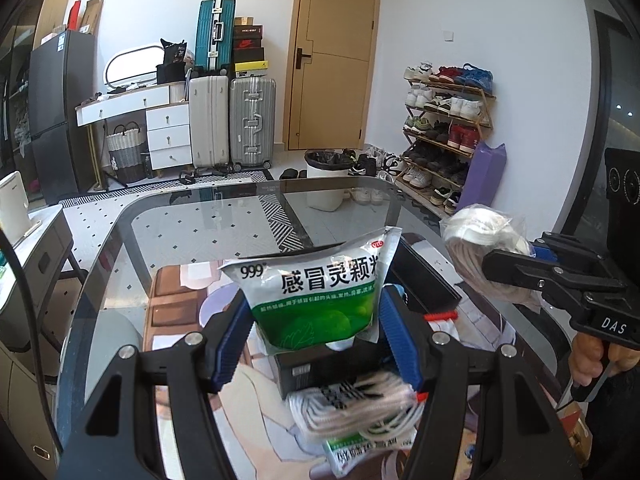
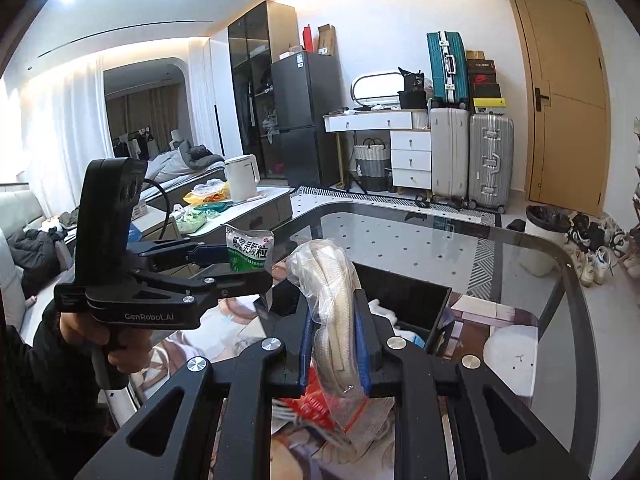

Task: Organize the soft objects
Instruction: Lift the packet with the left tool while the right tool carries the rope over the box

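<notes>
In the left wrist view my left gripper (image 1: 316, 320) is shut on a white and green medicine pouch (image 1: 316, 292) and holds it upright above the table. My right gripper (image 1: 516, 258) comes in from the right, shut on a clear bag of cream rope (image 1: 480, 236). From the right wrist view, the right gripper (image 2: 334, 340) pinches that rope bag (image 2: 332, 300), with the left gripper (image 2: 232, 266) and its pouch (image 2: 250, 250) to the left. An open black box (image 2: 404, 292) sits just beyond both. Under the left gripper lie another rope bundle (image 1: 352, 408) and another green pouch (image 1: 360, 452).
The glass table (image 1: 132, 216) has a printed mat on it. Beyond its far edge stand a white bin (image 1: 326, 176), a shoe rack (image 1: 444, 128) and suitcases (image 1: 232, 120). A side counter with a kettle (image 2: 242, 178) is at the left. A person's hand grips each handle.
</notes>
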`<state>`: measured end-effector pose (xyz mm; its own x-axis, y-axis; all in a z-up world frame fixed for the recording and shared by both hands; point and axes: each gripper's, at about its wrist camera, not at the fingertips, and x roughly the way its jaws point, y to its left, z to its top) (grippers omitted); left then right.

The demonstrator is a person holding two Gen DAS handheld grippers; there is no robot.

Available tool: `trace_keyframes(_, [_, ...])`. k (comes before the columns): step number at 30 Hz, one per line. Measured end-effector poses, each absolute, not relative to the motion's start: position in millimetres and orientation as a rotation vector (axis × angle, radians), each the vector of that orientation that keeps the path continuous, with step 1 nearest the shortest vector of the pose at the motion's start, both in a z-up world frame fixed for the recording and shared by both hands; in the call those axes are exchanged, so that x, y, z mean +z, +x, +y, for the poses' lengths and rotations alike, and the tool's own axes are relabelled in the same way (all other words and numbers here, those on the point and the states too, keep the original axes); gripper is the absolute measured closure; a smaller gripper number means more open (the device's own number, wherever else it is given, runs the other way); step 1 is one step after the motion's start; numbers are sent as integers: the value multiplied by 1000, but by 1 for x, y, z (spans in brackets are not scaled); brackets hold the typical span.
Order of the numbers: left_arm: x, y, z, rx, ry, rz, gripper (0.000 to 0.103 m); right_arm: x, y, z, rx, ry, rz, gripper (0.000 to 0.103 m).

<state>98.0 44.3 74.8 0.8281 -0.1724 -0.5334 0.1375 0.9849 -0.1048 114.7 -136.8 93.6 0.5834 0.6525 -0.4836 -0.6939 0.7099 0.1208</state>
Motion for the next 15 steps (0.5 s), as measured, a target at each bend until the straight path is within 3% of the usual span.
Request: trace_keyframes(15, [58, 148, 36, -161, -53, 628, 40, 71, 172, -118, 779, -23, 595, 85])
